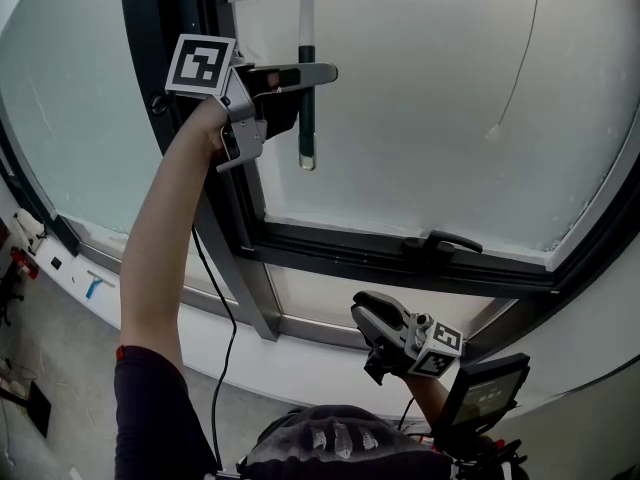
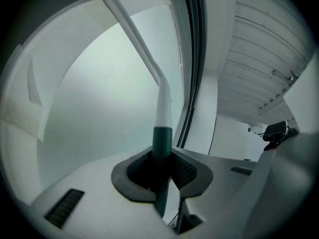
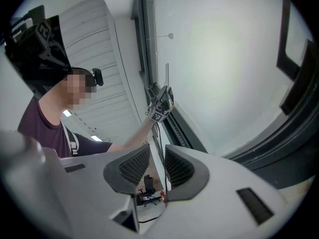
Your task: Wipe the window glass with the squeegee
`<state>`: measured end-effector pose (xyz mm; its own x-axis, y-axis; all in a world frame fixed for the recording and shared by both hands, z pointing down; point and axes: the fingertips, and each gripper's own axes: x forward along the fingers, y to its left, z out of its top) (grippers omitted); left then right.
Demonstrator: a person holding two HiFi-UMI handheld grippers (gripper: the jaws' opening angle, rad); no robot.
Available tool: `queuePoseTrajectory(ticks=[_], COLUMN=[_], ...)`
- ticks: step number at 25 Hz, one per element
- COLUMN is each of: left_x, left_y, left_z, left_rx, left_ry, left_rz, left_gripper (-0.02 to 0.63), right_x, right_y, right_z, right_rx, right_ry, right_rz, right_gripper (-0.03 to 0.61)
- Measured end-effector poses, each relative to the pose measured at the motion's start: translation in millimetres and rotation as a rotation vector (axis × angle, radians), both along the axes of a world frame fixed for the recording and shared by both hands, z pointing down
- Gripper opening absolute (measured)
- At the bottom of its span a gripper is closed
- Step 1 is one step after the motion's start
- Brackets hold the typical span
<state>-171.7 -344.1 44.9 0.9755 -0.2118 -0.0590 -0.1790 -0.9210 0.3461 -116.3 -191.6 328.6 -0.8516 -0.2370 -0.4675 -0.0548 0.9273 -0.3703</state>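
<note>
Left tongs (image 1: 318, 72) pinch the squeegee (image 1: 307, 23) by its handle at the window glass (image 1: 430, 118); right tongs (image 1: 366, 314) stand spread, empty.

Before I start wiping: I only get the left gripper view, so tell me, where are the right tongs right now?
Observer: The right tongs sit low in the head view, under the window's bottom frame, well apart from the squeegee.
Operator: Holding anything?
Observer: No, their jaws stand apart with nothing between them.
Operator: Anything right of the squeegee?
Observer: A thin cord hangs in front of the pane there.
</note>
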Motion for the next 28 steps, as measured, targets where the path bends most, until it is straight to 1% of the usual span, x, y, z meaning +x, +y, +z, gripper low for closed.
queuePoseTrajectory(ticks=[3, 6, 9, 14, 17, 20, 25, 28], left_x=[-2.9, -4.3, -2.6, -5.8, -6.5, -7.6, -2.8, -4.0], left_y=[-3.1, -4.1, -2.2, -2.2, 0.7, 3.9, -1.3, -5.7], left_z=[2.3, 1.0, 3.5, 21.8, 42.3, 54.0, 72.9, 82.8], left_rx=[-0.018, -0.034, -0.039, -0.047, -0.040, -0.037, -0.055, -0.075], left_ry=[0.010, 0.026, 0.050, 0.115, 0.159, 0.197, 0.212, 0.239], left_rz=[-0.004, -0.003, 0.000, -0.002, -0.003, 0.003, -0.014, -0.025], left_gripper=[0.077, 0.077, 0.080, 0.089, 0.091, 0.091, 0.094, 0.095], right_x=[2.1, 2.0, 2.4, 2.9, 3.0, 2.6, 11.6, 15.0], right_y=[0.3, 0.3, 1.9, -1.6, -3.2, -4.2, -7.4, -9.9], right_z=[-3.9, -12.7, -18.0, -14.4, 1.0, 5.6, 9.6, 11.3], right_rx=[-0.017, -0.051, -0.058, -0.078, -0.083, -0.095, -0.113, -0.125], right_ry=[0.002, -0.020, -0.024, -0.040, -0.060, -0.078, -0.088, -0.090], right_rz=[0.009, 0.011, 0.009, 0.004, 0.007, 0.010, 0.019, 0.022], right_gripper=[0.098, 0.098, 0.098, 0.098, 0.098, 0.098, 0.097, 0.098])
